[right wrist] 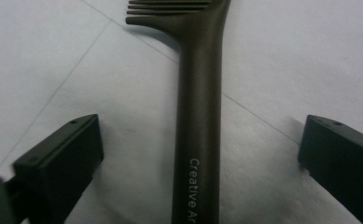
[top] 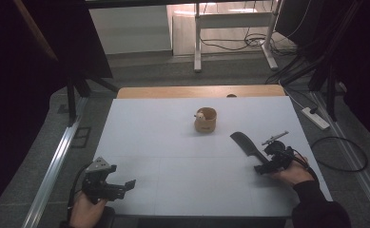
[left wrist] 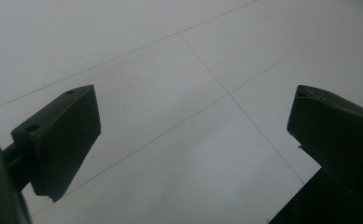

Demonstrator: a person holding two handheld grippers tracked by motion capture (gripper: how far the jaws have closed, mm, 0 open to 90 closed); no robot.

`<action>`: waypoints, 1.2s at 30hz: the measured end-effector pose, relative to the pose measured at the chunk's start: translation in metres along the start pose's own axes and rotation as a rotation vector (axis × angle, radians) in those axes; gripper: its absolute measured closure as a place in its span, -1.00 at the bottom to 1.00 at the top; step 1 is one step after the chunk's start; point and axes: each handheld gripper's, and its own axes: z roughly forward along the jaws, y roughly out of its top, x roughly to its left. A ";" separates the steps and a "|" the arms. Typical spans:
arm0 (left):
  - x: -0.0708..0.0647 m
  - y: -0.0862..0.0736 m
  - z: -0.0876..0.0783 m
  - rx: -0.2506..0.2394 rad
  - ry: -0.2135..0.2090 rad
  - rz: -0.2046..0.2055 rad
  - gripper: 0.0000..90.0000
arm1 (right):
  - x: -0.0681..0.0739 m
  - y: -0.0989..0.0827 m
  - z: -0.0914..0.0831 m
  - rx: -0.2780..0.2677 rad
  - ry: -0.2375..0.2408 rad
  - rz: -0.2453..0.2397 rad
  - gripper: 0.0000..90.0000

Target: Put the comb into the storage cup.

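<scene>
- Covering most of the high view: white table, faint grid lines on it, wooden edge strip at the far side.
- Sitting far-centre on the table: small round wooden cup, upright, something pale at its rim, too small to tell what; well apart from both grippers.
- Lying on the right half of the table: dark comb, flat, toothed head pointing away toward the cup, handle end at the right gripper.
- Seen again in the right gripper view: comb running straight up between the two jaws, teeth at top, white lettering "Creative Ar…" on the handle.
- Right gripper, held in the person's right hand: jaws spread wide, one each side of the comb handle, clear gap both sides, nothing gripped.
- Left gripper, near-left corner, held in the left hand, grey three-cornered plate on top: jaws wide apart, empty, bare table between them, well away from the comb.
</scene>
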 end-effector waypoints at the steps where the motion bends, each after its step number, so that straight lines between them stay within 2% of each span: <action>1: 0.000 0.000 0.000 0.000 0.000 0.000 -0.92 | 0.000 0.000 -0.001 0.001 0.001 0.001 -0.92; 6: 0.000 0.000 0.001 0.005 0.001 0.000 -0.92 | 0.000 0.005 -0.007 -0.018 0.012 -0.009 -0.39; 13: 0.000 0.001 0.001 0.006 0.002 -0.002 -0.92 | -0.008 0.007 -0.010 -0.036 0.010 0.023 0.28; 16: 0.000 0.001 0.001 0.005 0.002 -0.002 -0.92 | -0.008 0.007 -0.011 -0.038 0.008 0.019 0.57; 28: -0.001 0.001 0.000 -0.004 0.000 0.002 -0.92 | -0.007 0.006 -0.013 -0.046 0.004 0.012 0.61; 36: -0.001 0.000 -0.001 -0.012 -0.002 0.012 -0.92 | -0.008 0.003 -0.022 -0.096 -0.001 0.006 0.61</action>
